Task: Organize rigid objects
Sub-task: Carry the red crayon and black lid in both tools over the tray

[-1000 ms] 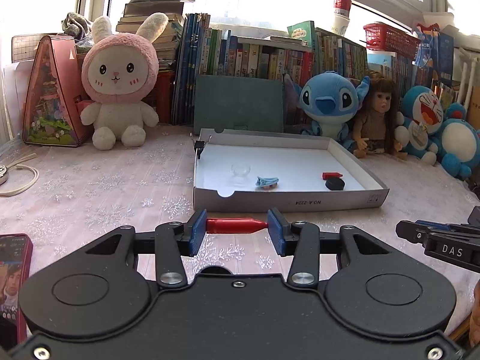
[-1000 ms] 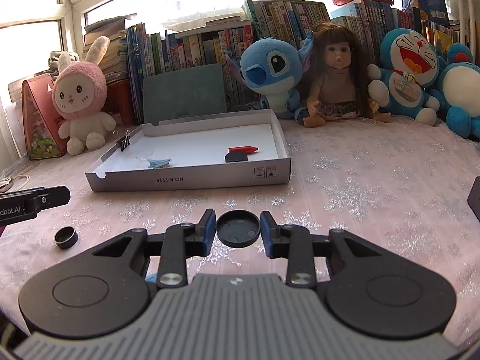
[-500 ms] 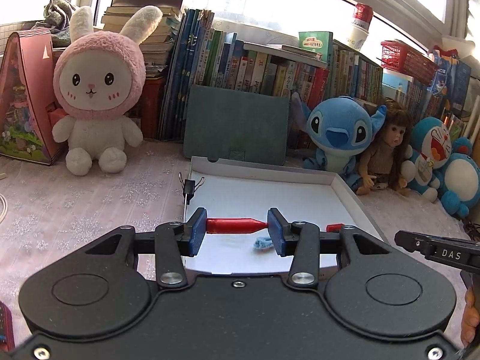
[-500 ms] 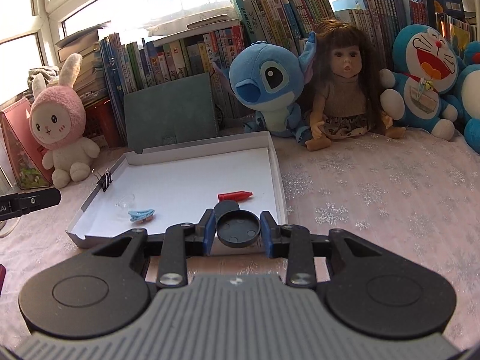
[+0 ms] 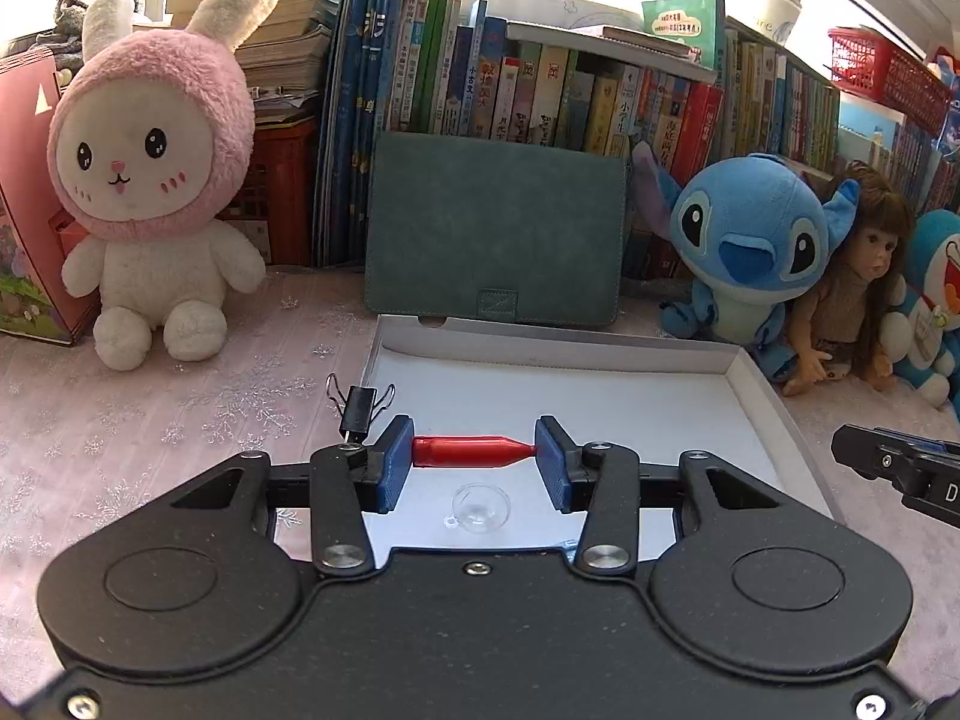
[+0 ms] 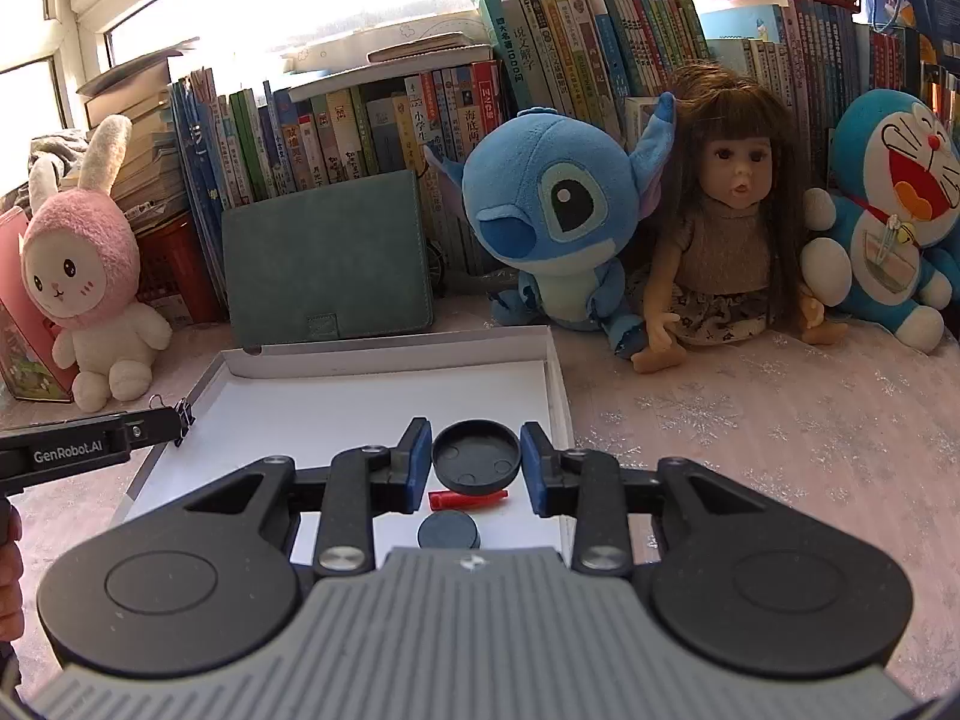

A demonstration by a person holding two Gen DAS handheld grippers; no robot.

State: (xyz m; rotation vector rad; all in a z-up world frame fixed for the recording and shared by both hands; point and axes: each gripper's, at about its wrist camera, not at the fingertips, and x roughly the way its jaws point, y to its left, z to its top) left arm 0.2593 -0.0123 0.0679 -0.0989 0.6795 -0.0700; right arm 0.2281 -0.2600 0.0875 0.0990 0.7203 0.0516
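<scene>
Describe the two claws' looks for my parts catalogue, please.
Both claws have black linkage arms with silver pivot screws, round black side housings and blue ribbed pads. The left claw has a smooth black body; the right claw has a ridged grey cover. White "GenRobot.AI" lettering marks the left one's side.

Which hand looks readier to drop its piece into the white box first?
Probably the left: its tool holds the red cone-tipped plastic piece over bare floor of the white cardboard box.

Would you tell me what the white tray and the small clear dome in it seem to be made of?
White tray: likely matte cardboard, with folded walls and a notch cut in the rim. Clear dome: probably glossy transparent plastic, since the tray floor shows through; glass is possible.
</scene>
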